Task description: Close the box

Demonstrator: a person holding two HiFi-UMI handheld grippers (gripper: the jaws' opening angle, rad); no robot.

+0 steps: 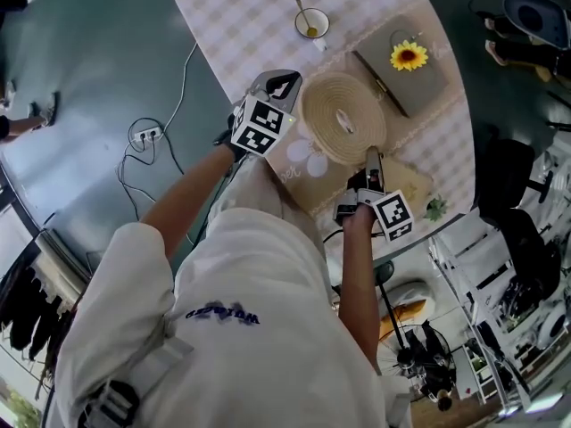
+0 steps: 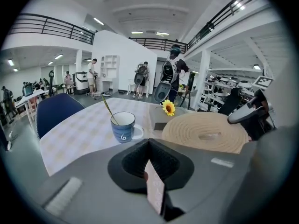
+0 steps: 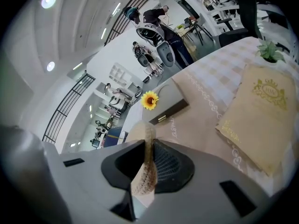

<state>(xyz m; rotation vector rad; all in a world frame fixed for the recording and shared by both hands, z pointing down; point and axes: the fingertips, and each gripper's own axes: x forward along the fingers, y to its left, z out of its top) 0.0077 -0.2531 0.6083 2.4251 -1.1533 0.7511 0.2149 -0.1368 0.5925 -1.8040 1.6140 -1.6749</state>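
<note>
Right gripper (image 3: 148, 144) jaws pinched on near rim of round tan woven rope lid (image 1: 343, 119). Left gripper (image 2: 149, 146), at lid's left, clamped on thin pale pink sheet (image 2: 155, 190).

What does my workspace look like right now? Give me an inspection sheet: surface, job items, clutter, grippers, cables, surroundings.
Surface: table under a checked cloth.
Job's things: round woven lid; grey box topped with a sunflower.
Clutter: blue mug with spoon; beige booklet; small plant.
Grippers: left gripper shut on a thin sheet; right gripper shut on the woven lid's rim.
Cables: power strip and white cables on the floor.
Surroundings: open hall, people standing, blue chair.
</note>
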